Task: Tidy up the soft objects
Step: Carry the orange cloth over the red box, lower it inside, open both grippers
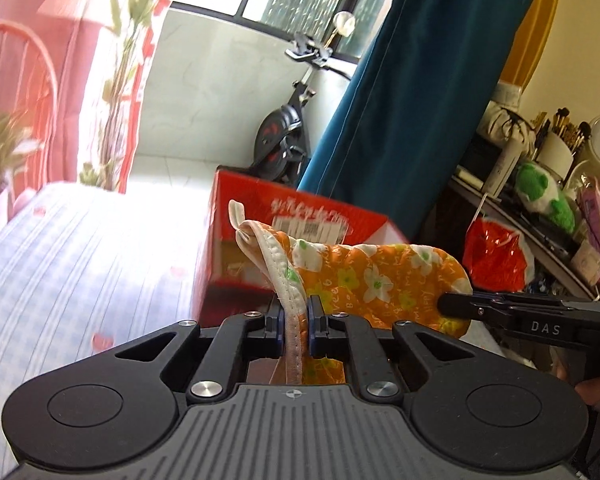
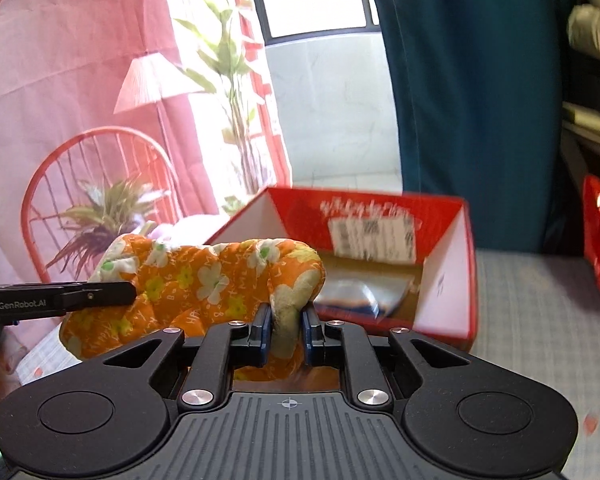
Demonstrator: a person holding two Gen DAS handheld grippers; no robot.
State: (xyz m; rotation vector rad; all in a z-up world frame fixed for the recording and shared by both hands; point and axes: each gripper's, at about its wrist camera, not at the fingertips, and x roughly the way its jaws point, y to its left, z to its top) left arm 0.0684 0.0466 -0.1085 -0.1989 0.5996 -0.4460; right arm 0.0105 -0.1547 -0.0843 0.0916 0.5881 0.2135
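Orange quilted cloth fills the gap between both grippers. On the left, the left gripper [image 1: 296, 316] is pinched nearly closed on the cream-bound cuff of the mitt [image 1: 364, 276], close to its hanging loop. The mitt stretches sideways in the air, printed with white and yellow flowers, above the checked bed [image 1: 80, 264] and in front of the red box [image 2: 456, 264]. On the right, the right gripper [image 2: 286, 330] is clamped almost fully on the mitt's rounded end.
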